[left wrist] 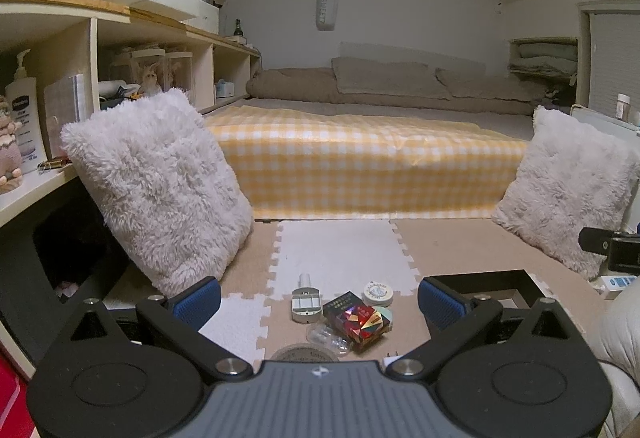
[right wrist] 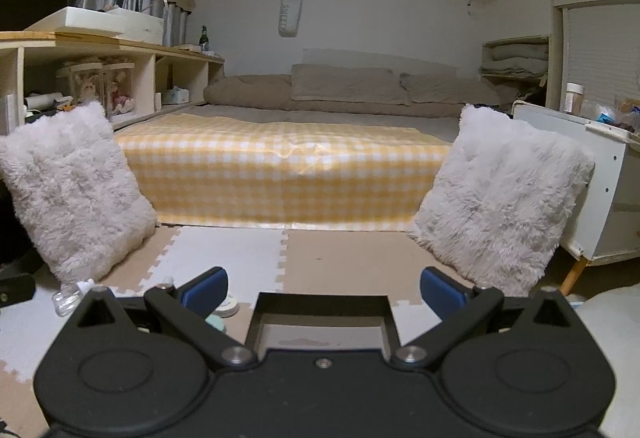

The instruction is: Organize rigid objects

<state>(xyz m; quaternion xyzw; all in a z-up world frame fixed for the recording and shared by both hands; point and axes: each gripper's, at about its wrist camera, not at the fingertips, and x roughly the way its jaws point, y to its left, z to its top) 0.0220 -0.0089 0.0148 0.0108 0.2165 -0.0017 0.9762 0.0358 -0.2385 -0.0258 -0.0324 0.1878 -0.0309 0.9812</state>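
I hold my left gripper point(left wrist: 319, 298) wide open and empty above the glossy patterned card box point(left wrist: 357, 321) at lower centre, its long axis slanting down-right among round tins, while my right gripper point(right wrist: 323, 290), equally open and empty, faces the black square tray point(right wrist: 322, 322).

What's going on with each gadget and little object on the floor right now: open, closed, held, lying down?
left gripper: open, holding nothing.
right gripper: open, holding nothing.
black tray: on the mat, nothing visible inside.
colorful box: closed, lying flat, untouched.
round tin: lid on, resting on the mat.
gray case: lying flat beside the box.
clear plastic case: lying beside the box; open or closed unclear.
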